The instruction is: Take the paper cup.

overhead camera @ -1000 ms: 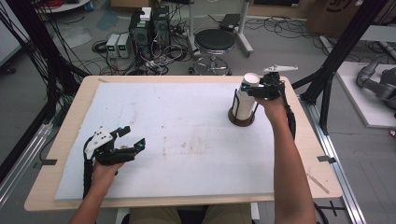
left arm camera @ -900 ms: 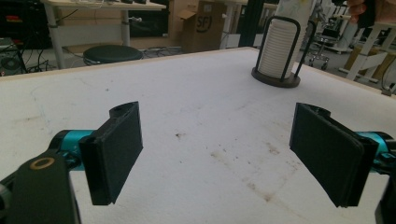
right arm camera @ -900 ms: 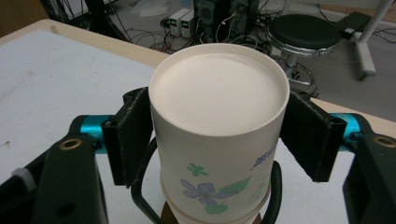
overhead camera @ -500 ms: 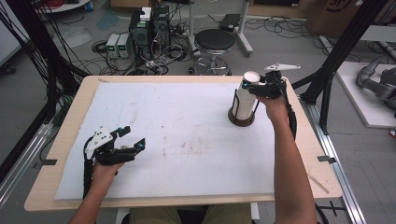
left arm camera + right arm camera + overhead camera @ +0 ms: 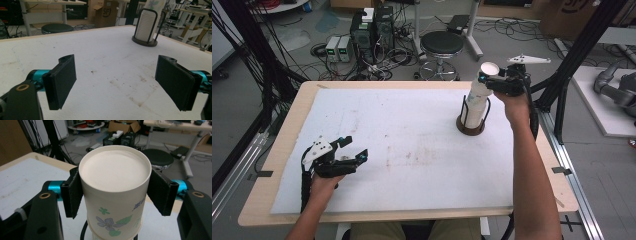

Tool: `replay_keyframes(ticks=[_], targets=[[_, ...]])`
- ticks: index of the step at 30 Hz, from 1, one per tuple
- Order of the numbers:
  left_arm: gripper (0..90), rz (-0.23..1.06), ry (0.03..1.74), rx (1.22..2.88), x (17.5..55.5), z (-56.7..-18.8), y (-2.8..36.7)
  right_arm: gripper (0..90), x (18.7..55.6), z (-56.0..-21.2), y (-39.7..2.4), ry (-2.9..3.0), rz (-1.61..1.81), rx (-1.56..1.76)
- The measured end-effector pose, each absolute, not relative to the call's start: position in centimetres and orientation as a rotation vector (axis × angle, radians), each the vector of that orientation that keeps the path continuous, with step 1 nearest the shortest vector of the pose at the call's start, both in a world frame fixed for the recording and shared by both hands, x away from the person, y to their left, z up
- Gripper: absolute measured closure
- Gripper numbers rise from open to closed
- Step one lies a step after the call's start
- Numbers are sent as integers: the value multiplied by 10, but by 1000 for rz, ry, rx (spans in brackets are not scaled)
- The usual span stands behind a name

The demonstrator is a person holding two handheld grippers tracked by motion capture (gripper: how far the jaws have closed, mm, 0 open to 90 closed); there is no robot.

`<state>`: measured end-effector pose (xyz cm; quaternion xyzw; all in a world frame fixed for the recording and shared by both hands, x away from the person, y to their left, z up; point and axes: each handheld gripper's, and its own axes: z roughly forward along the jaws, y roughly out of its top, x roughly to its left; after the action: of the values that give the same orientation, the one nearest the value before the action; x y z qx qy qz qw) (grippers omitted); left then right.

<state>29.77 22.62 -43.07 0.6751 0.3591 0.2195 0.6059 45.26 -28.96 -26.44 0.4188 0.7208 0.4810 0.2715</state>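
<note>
Left gripper sits low at the near-left, jaws spread wide, forearm coming in from the bottom. Right gripper is held up high at the far right, arm stretched forward, its fingers clamped on something.

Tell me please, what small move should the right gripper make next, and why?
Probably lift straight up. The right gripper is shut on the top paper cup, upside down, its rim just above the stack in the holder. A vertical pull should clear the holder's upright bars.
</note>
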Motion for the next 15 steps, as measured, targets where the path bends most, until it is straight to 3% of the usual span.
replay_keyframes(ticks=[15], targets=[[171, 497, 827, 1561, 297, -431, 226, 373, 410, -235, -307, 1921, 1345, 1045]])
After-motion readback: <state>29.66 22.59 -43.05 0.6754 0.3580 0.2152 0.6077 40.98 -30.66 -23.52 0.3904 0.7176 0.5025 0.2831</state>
